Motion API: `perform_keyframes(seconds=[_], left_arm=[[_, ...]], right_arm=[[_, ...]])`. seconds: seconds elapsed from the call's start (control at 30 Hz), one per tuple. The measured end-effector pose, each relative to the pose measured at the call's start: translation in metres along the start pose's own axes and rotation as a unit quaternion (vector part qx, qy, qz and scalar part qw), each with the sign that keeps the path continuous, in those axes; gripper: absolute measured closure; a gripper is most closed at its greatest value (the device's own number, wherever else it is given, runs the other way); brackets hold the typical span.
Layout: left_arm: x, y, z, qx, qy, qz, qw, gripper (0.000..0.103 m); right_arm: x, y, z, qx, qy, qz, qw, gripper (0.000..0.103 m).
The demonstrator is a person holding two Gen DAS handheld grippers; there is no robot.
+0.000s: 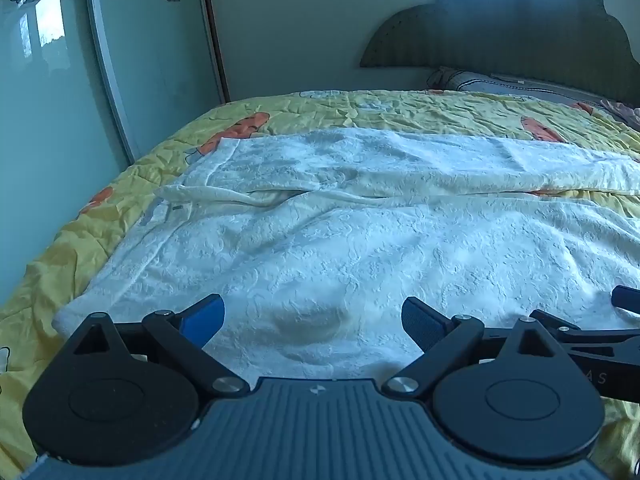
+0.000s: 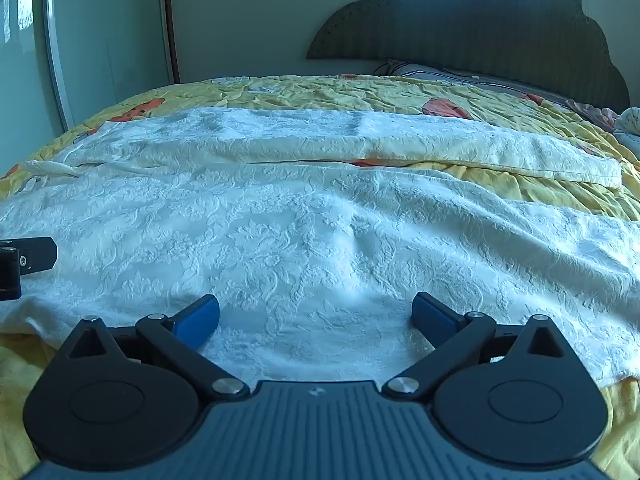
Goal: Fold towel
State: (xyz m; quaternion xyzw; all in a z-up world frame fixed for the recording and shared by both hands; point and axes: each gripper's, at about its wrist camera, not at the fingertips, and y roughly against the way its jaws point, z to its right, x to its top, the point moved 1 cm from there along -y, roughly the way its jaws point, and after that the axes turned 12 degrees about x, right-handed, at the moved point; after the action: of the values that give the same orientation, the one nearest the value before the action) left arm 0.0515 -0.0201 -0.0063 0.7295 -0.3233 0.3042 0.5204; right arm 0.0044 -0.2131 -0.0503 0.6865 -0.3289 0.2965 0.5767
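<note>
Left hand-held gripper point(image 1: 313, 320): jaws spread wide, nothing between the blue pads point(image 1: 206, 318), tilted downward near the bed's near edge. Right hand-held gripper point(image 2: 316, 320): same pose, jaws wide apart, pads point(image 2: 430, 316) clear of any grip. Both sit side by side, close; each one's finger shows at the other's view edge.

White towel point(image 2: 320, 224) on yellow-quilted bed point(image 2: 400, 94)

Yellow quilt point(image 1: 360, 110) with orange prints, dark scalloped headboard point(image 1: 520, 20), pillow point(image 1: 480, 82), flower-decorated wardrobe doors point(image 1: 152, 60)
</note>
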Motion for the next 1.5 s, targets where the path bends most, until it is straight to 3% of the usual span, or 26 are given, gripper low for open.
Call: perform_keyframes(seconds=[0.5,0.83,1.03,1.23,1.5], left_arm=[[0.002,0.013,-0.006,0.005,0.007,0.005,0.9999,0.006],[0.002,0.007,-0.012,0.006,0.028,-0.012,0.9995,0.006],[0.002,0.016,-0.007,0.006,0.009,-0.001,0.9999,0.006],[0.005,0.025,-0.018,0.016,0.028,0.025,0.9992,0.006],[0.003,0.018,-0.018,0.007,0.025,0.002,0.9997,0.006]], right_arm=[[0.000,0.000,0.000,0.000,0.000,0.000,1.000,0.000],[0.000,0.000,0.000,0.000,0.000,0.000,1.000,0.000],[0.000,0.000,0.000,0.000,-0.001,0.000,1.000,0.000],[0.000,0.000,0.000,0.000,0.000,0.000,1.000,0.000],[0.000,0.000,0.000,0.000,0.000,0.000,1.000,0.000]])
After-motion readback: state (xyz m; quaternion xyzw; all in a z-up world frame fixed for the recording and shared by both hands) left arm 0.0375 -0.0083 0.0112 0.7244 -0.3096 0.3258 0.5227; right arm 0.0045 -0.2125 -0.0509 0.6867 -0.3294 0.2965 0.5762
